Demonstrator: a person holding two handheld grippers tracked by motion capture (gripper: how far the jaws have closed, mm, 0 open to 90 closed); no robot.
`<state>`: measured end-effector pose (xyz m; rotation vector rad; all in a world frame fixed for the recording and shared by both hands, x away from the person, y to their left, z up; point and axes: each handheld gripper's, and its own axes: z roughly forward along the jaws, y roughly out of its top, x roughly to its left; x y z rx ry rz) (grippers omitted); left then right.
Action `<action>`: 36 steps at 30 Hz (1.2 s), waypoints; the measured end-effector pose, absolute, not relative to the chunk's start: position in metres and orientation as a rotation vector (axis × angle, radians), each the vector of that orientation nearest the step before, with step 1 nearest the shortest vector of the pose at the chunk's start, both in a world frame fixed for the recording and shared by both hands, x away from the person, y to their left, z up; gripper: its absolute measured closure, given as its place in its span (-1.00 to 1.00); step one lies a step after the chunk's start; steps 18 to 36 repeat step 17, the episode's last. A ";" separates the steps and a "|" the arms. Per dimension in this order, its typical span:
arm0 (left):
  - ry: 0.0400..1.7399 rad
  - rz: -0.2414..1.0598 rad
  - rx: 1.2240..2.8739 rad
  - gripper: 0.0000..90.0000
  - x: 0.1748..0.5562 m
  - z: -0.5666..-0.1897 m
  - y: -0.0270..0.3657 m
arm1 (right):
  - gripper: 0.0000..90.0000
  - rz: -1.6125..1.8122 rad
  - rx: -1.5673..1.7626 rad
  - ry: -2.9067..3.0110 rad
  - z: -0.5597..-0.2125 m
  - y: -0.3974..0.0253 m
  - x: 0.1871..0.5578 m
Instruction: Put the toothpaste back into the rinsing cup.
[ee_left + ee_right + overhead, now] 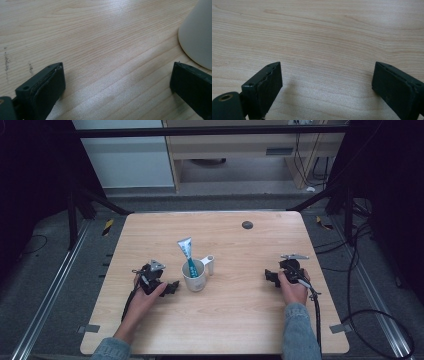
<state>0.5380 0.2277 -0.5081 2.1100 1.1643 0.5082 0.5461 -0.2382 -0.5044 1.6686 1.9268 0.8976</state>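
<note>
You are working over the wooden table (240, 320), both hands resting low on it. The white mug (193, 276) is standing upright near the middle, handle pointing away to the right, with a toothpaste tube (186, 251) sticking out of it, leaning toward the far left. Your left gripper (172, 286) is sitting just beside the mug's left side, jaws spread wide and holding nothing; in the left gripper view the mug wall (197, 32) is showing just beyond the right-hand jaw, not between them. Your right gripper (270, 276) is resting well apart to the right, jaws also wide apart and empty over bare wood. If you're going for the mug, you'll likely be wanting to swing the left gripper so the wall sits between both jaws before closing; clipping the side could tip the tube out.
</note>
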 end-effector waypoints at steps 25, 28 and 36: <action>1.164 0.508 2.109 -1.00 0.538 -0.508 0.228 | -0.99 0.817 1.611 1.908 -0.512 -0.230 0.546; 1.164 0.508 2.109 -1.00 0.538 -0.508 0.228 | -0.99 0.817 1.611 1.908 -0.512 -0.230 0.546; 1.164 0.508 2.109 -1.00 0.538 -0.508 0.228 | -0.99 0.817 1.611 1.908 -0.512 -0.230 0.546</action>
